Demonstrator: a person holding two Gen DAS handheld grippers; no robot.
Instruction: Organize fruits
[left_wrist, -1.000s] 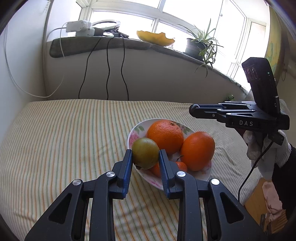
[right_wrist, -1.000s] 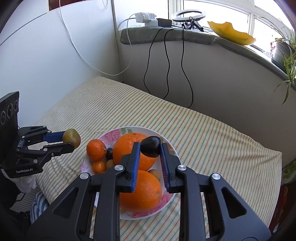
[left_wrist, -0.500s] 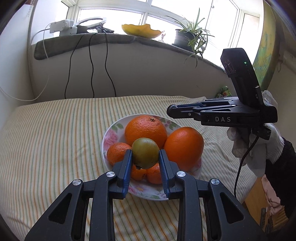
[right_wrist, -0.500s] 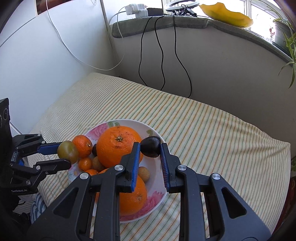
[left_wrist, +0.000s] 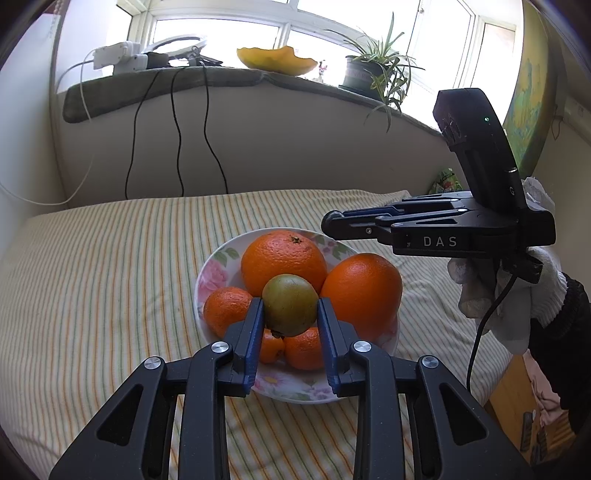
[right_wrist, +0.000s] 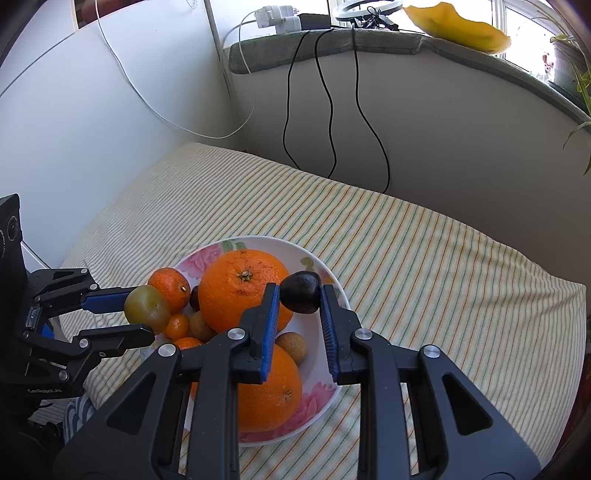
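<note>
The left gripper's (left_wrist: 290, 312) fingers (left_wrist: 254, 325) pinch a green-brown plum (left_wrist: 290, 305) above the floral plate (left_wrist: 211, 275); the right gripper (right_wrist: 297, 295) clamps a dark plum (right_wrist: 300, 291) over the plate's far rim. Striped cloth (left_wrist: 110, 266) underlies the plate, which holds two big oranges (left_wrist: 283, 260), then tangerines (left_wrist: 226, 311).

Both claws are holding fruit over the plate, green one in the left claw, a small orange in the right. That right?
Not quite. The right claw holds a dark plum-like fruit, not an orange; the right wrist view shows it. The left claw does hold the green fruit, and both are over the plate.
</note>
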